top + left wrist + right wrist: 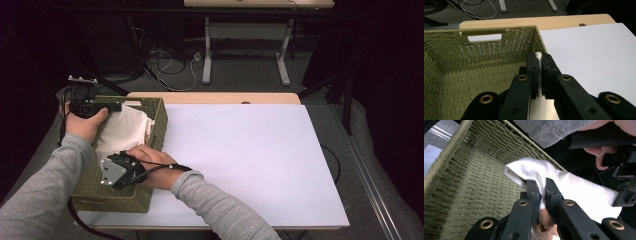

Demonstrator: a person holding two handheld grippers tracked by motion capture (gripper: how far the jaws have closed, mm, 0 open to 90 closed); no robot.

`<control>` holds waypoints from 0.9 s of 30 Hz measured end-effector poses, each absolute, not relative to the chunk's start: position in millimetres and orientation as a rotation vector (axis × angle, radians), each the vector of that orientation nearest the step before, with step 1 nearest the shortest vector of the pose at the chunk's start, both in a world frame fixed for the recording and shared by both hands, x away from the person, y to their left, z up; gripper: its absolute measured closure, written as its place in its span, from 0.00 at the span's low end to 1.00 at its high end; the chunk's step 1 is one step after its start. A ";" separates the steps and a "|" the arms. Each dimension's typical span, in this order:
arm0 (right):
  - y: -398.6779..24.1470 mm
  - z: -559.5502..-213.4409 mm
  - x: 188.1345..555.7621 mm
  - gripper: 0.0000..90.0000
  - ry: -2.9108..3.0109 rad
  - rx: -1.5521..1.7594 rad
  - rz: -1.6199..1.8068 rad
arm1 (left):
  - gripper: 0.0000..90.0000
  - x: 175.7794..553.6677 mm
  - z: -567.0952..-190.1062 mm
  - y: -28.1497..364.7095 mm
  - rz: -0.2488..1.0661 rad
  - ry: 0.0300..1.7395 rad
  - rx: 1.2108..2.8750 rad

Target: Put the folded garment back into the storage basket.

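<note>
A green woven basket (161,116) stands at the left end of the table with a white cloth (125,131) in it. My left gripper (109,106) reaches over the basket's far left corner. In the left gripper view the left gripper (538,58) is shut on a thin fold of the white cloth (538,54) above the basket's inside (486,72). My right gripper (121,166) dips into the basket from its right side. The right gripper (541,186) is shut on the white cloth (574,190), and a brownish patch (544,218) shows between its jaws lower down.
A white sheet (240,150) covers the table to the right of the basket, with a wooden edge (215,97) at the back. Beyond it are a desk's white legs (206,60) and loose cables (170,65) on the floor. The other hand's gripper (624,187) is at the right.
</note>
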State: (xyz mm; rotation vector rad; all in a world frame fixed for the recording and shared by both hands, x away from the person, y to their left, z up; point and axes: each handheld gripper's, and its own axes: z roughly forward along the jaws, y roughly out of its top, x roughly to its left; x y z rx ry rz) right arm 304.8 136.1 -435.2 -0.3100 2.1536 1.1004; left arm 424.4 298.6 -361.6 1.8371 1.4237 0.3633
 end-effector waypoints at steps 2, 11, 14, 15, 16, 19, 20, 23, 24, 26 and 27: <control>137.0 -439.6 307.8 0.94 2.166 -0.301 1.101 | 0.95 427.3 -366.5 300.3 0.350 1.433 1.831; 141.9 -457.6 320.9 0.94 2.212 -0.284 1.072 | 0.95 440.6 -388.8 304.7 0.331 1.455 1.840; 142.8 -461.1 324.4 0.94 2.223 -0.272 1.076 | 0.95 445.2 -395.0 304.6 0.337 1.458 1.847; 143.1 -461.7 325.0 0.94 2.219 -0.277 1.077 | 0.96 446.3 -396.4 304.5 0.335 1.459 1.844; 143.1 -462.2 325.0 0.94 2.220 -0.275 1.077 | 0.95 447.9 -397.9 304.5 0.331 1.456 1.849; 143.5 -463.4 325.8 0.94 2.229 -0.270 1.076 | 0.95 451.7 -400.1 303.8 0.324 1.458 1.861; 143.7 -463.7 326.3 0.94 2.230 -0.269 1.078 | 0.96 452.8 -401.1 302.6 0.325 1.461 1.850; 144.0 -465.1 327.6 0.94 2.237 -0.272 1.068 | 0.96 456.6 -403.1 301.7 0.328 1.470 1.853; 144.0 -465.4 327.7 0.94 2.236 -0.270 1.066 | 0.96 458.2 -404.0 301.7 0.326 1.476 1.855; 144.1 -466.3 327.7 0.94 2.240 -0.266 1.068 | 0.96 460.7 -405.7 301.7 0.327 1.487 1.848; 144.0 -466.6 327.4 0.94 2.243 -0.264 1.067 | 0.96 461.6 -406.3 301.8 0.327 1.491 1.846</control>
